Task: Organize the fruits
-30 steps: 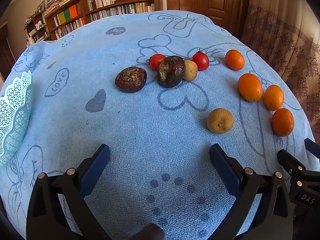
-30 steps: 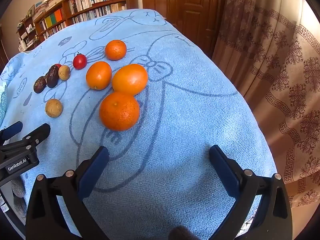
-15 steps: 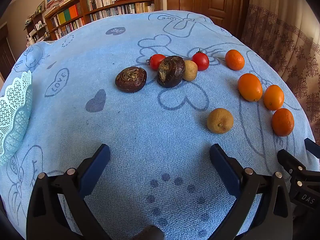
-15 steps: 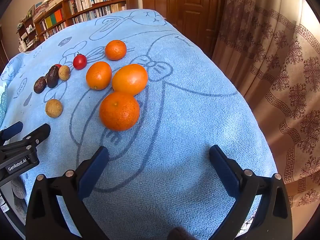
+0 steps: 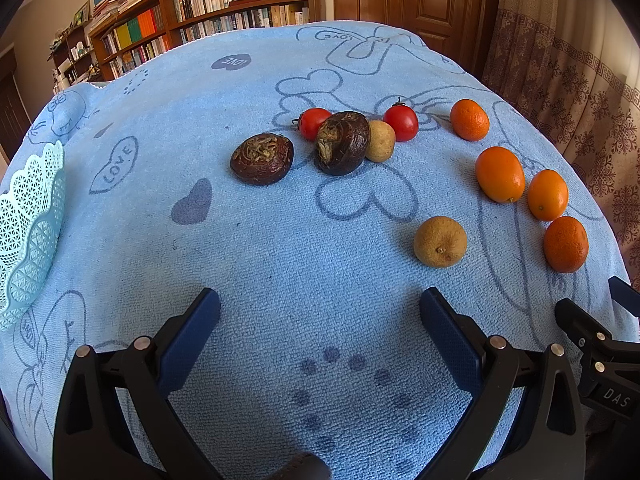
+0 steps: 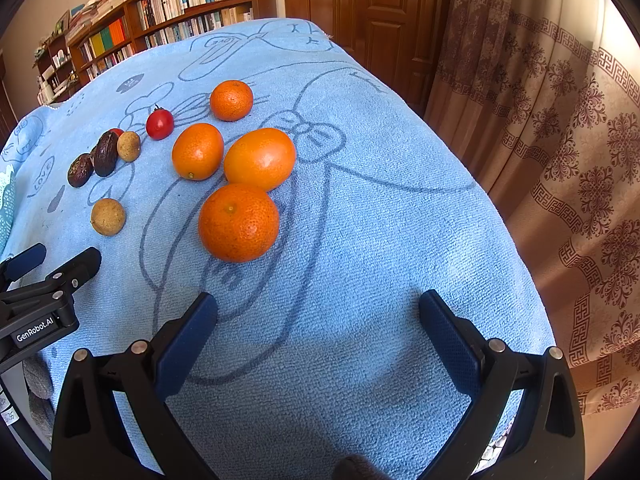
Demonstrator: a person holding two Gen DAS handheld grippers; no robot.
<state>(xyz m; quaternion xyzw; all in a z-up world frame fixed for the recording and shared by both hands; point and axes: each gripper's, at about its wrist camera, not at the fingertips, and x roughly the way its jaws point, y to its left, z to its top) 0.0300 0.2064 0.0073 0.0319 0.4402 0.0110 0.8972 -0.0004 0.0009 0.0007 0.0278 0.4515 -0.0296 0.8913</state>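
Fruit lies scattered on a blue towel. In the left wrist view, two dark brown fruits (image 5: 262, 158) (image 5: 342, 143) sit mid-table with two red tomatoes (image 5: 314, 123) (image 5: 401, 122) and a small tan fruit (image 5: 380, 146) beside them. A second tan fruit (image 5: 440, 241) lies nearer. Several oranges (image 5: 500, 174) curve along the right. My left gripper (image 5: 320, 310) is open over bare towel. In the right wrist view, my right gripper (image 6: 318, 308) is open just short of the nearest orange (image 6: 238, 222), with nothing between its fingers.
A light blue lattice basket (image 5: 30, 224) sits at the table's left edge. The towel's right edge drops off toward a patterned curtain (image 6: 560, 140). Bookshelves (image 5: 192, 12) and a wooden door (image 5: 404, 4) stand behind the table. The right gripper's side (image 5: 600, 352) shows at lower right.
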